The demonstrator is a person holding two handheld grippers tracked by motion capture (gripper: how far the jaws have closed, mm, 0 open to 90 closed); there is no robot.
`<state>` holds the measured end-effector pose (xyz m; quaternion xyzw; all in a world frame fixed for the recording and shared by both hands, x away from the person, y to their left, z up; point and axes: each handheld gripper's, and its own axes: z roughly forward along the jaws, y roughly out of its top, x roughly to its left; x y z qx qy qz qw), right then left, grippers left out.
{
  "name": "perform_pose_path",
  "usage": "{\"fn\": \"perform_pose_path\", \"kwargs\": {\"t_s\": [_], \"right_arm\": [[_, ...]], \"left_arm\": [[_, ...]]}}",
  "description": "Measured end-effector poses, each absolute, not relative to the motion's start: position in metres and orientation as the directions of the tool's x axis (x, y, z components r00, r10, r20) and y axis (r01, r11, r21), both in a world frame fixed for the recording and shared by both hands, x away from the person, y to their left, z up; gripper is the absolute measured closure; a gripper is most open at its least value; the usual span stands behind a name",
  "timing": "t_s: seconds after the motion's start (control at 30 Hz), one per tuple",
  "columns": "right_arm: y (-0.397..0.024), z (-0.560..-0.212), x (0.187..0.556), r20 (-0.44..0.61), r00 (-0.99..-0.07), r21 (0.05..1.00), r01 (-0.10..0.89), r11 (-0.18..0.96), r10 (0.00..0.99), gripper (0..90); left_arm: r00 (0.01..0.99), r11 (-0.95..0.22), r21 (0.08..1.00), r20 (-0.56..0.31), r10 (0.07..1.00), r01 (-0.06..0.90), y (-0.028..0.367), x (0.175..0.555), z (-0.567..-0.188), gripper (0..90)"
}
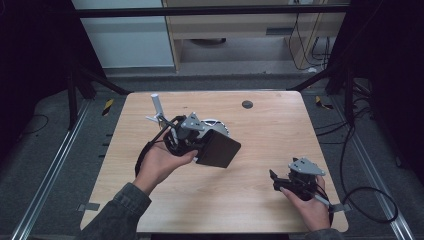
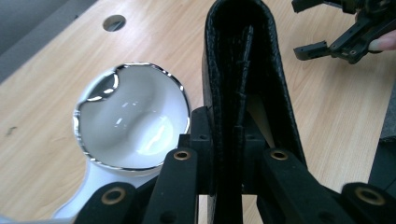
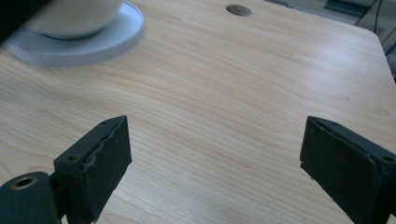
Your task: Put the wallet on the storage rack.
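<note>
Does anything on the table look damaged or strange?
Nothing looks damaged or spilled. The left gripper holds a black wallet above the table, beside a white magnifier. The right gripper is open, with nothing between its jaws.

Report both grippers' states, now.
Left gripper: shut on the black leather wallet.
Right gripper: open, nothing between its jaws.

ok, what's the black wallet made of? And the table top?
Black wallet: seemingly leather or faux leather, with pebbled grain, a slight sheen and a soft folded edge. Table top: light wood-grain surface, likely laminate or veneer; smooth matte finish.
</note>
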<state>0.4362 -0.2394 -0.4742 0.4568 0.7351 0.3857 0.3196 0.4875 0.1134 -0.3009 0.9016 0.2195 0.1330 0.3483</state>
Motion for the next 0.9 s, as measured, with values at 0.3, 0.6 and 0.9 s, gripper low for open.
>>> {"fn": "perform_pose_path", "kwargs": {"t_s": [0.3, 0.6, 0.9], "right_arm": [[-0.250, -0.481, 0.441, -0.103, -0.330, 0.836, 0.483, 0.262, 0.938, 10.5], [-0.248, -0.484, 0.443, -0.111, -0.327, 0.820, 0.504, 0.272, 0.939, 10.9], [-0.246, -0.487, 0.443, -0.112, -0.328, 0.805, 0.523, 0.279, 0.938, 10.8]], "left_arm": [[0.858, -0.647, 0.707, 0.113, 0.501, 0.285, 0.119, 0.492, -0.269, 80.8], [0.837, -0.646, 0.701, 0.128, 0.531, 0.302, 0.133, 0.498, -0.257, 80.8], [0.826, -0.658, 0.678, 0.132, 0.549, 0.329, 0.141, 0.510, -0.262, 80.8]]}}
